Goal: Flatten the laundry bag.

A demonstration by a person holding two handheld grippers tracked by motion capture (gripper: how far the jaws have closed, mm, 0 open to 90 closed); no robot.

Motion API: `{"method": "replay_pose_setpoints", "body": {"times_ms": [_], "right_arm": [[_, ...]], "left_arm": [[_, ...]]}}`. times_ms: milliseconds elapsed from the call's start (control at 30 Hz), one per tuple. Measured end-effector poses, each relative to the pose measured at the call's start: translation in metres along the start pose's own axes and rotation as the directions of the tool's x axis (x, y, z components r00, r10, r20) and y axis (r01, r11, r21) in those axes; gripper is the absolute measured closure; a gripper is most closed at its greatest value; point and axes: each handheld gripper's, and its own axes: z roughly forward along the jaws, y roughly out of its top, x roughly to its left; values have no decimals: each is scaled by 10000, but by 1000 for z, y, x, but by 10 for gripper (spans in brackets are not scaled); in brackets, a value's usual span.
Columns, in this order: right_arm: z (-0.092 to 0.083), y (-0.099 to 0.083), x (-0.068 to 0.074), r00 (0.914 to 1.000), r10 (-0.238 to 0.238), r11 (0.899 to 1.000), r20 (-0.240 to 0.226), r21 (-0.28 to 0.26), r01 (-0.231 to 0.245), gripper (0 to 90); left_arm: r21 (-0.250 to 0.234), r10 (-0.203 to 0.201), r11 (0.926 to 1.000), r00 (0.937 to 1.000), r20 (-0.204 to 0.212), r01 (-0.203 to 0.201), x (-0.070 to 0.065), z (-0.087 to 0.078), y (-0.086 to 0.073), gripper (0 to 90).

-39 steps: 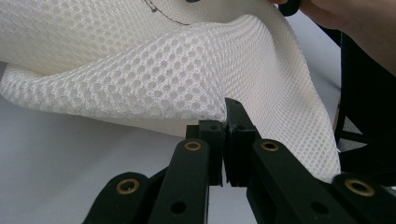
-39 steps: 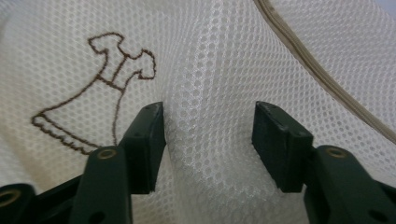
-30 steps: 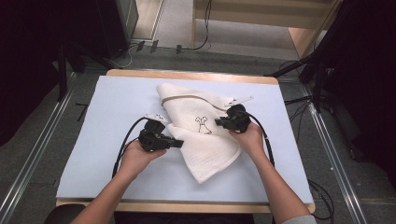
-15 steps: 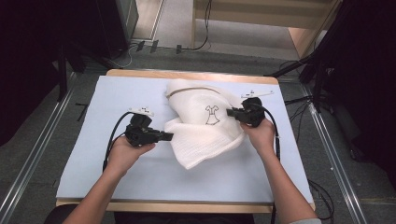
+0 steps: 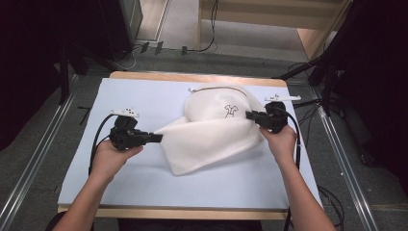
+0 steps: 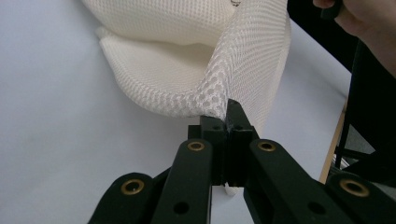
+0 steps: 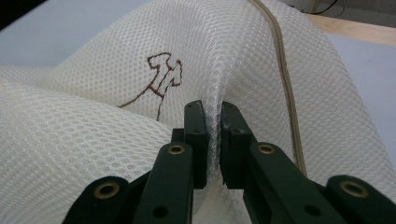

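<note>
My left fingers point(image 5: 155, 138) and right fingers point(image 5: 251, 115) each pinch an edge of the white mesh laundry bag point(image 5: 211, 137), stretched between them just above the pale blue bench point(image 5: 144, 98).

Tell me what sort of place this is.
Probably a lab recording station: a wooden table topped with a pale blue sheet, metal floor rails either side, loose black cables beyond, and a white mesh laundry bag being handled.

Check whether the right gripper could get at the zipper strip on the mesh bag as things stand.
Probably not yet: the right gripper is shut on the mesh bag. The zipper strip lies bare just beside its jaws, so letting go should free the way.
</note>
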Motion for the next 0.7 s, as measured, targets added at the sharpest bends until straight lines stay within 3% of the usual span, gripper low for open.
{"method": "replay_pose_setpoints", "body": {"times_ms": [100,200,300,333,367,467,567,600,700], "right_arm": [[6,-15,9,9996,-257,9983,-66,521,260,850],[15,-31,12,9992,-403,9918,-70,1207,409,848],[21,-41,14,9984,-570,9864,-14,1545,565,847],[23,-44,14,9983,-580,9838,8,1702,570,845],[25,-47,14,9985,-553,9822,22,1797,540,844],[28,-51,12,9986,-523,9817,-102,1826,533,839],[29,-51,13,9984,-554,9810,-58,1860,555,835],[29,-51,13,9982,-597,9808,-44,1859,594,832],[29,-51,13,9982,-602,9811,-54,1837,602,824]], "left_arm": [[551,-340,9979,9992,213,328,6,8,-18,897],[801,-342,9963,9983,476,303,7,12,-27,867],[815,-207,9965,9983,549,162,6,12,-29,735],[728,-217,9972,9971,731,164,6,9,-29,735],[599,-237,9980,9959,878,185,7,6,-29,677],[-78,-198,9998,9952,960,207,10,-12,-26,606],[-362,-236,9990,9962,842,267,14,-21,-21,591],[-480,-316,9983,9978,586,344,19,-25,-13,594],[-399,-406,9983,9986,332,419,24,-23,-4,598]]}}
